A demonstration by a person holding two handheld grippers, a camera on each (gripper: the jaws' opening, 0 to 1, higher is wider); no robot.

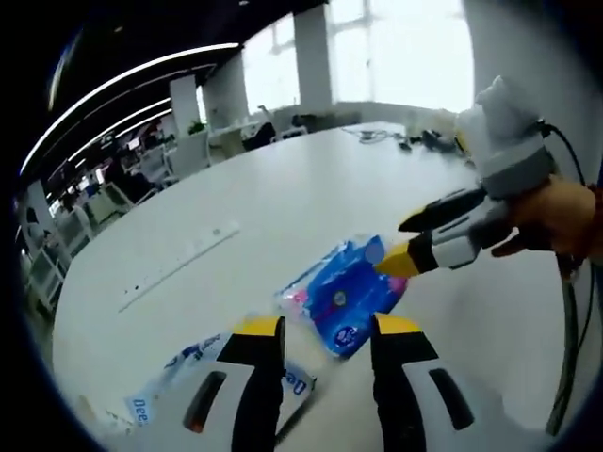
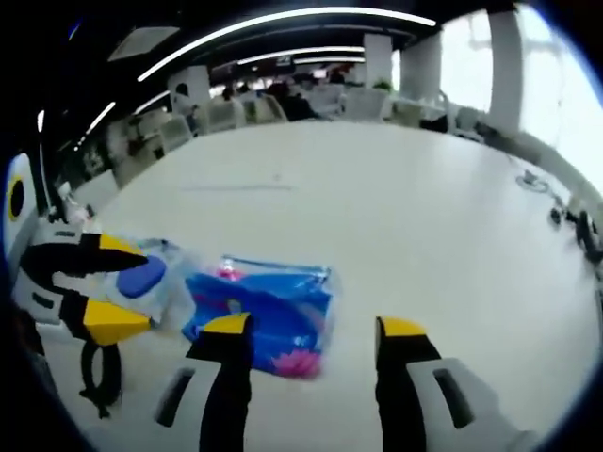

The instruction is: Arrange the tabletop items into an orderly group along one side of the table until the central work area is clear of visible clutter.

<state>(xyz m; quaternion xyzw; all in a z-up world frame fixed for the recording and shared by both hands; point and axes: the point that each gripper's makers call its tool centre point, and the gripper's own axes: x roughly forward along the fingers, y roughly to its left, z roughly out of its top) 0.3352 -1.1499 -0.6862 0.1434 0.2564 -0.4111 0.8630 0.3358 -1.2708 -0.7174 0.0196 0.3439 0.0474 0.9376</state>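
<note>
A blue tissue pack (image 1: 341, 294) (image 2: 267, 309) lies on the white table (image 1: 283, 188), just ahead of both grippers. My left gripper (image 1: 328, 330) is open, its yellow-tipped jaws standing apart short of the pack. Under its left jaw lies a clear pack with white and blue print (image 1: 179, 377). My right gripper (image 1: 407, 242) comes in from the right, held by a hand (image 1: 556, 217); it is open, with its lower tip at the blue pack's edge. In the right gripper view my right gripper (image 2: 314, 328) stands open over the blue pack. The left gripper (image 2: 124, 284) is open there, around the clear pack (image 2: 143, 278).
A long white strip (image 1: 179, 264) lies on the table to the left. Cables and small items (image 1: 400, 139) (image 2: 573, 221) sit at the far end. Chairs and desks (image 1: 141, 165) stand beyond the table edge. Bare tabletop (image 2: 377, 207) spreads beyond the packs.
</note>
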